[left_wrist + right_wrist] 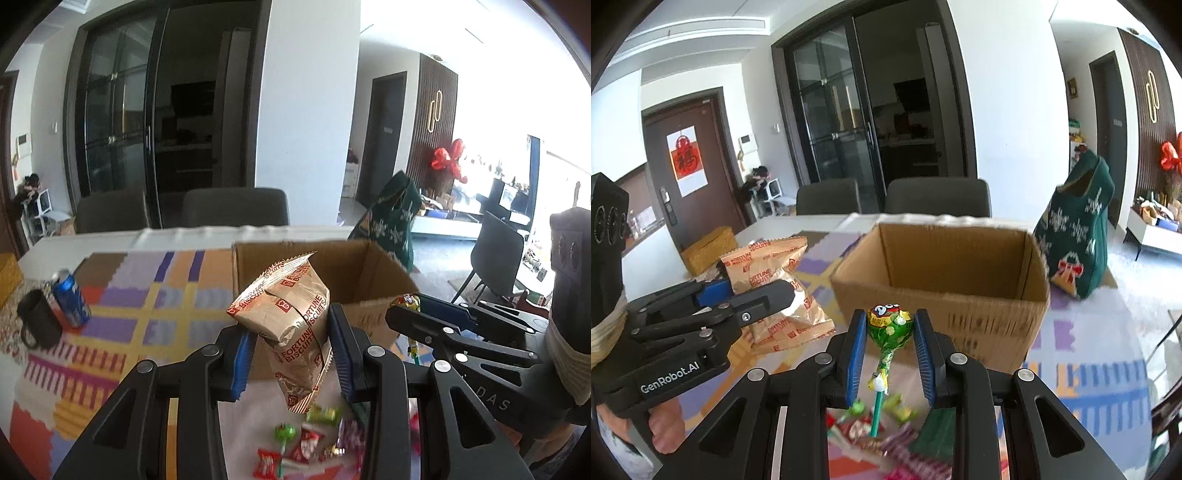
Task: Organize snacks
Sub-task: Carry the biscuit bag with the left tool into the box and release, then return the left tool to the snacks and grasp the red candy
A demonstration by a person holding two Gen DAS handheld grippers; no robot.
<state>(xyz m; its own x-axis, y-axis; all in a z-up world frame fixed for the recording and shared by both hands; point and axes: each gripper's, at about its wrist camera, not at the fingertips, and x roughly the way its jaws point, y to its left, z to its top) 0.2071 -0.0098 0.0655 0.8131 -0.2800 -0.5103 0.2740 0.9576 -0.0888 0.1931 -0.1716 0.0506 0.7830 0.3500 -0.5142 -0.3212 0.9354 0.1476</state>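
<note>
My left gripper (291,332) is shut on a tan Fortune Biscuits packet (286,317), lifted above the table in front of an open cardboard box (373,266). My right gripper (891,325) is shut on a green lollipop (890,326), its stick hanging down between the blue pads; the box (945,266) stands just behind it. In the right wrist view the left gripper (764,295) appears at the left with the biscuit packet (775,280). In the left wrist view the right gripper (417,310) shows at the right. Loose wrapped sweets (306,439) lie on the cloth below.
A patterned tablecloth (122,317) covers the table. A black mug (37,325) and a blue can (72,299) stand at the left. A green knitted bag (1078,232) sits right of the box. Two dark chairs (938,197) stand behind the table. A yellow box (709,247) lies far left.
</note>
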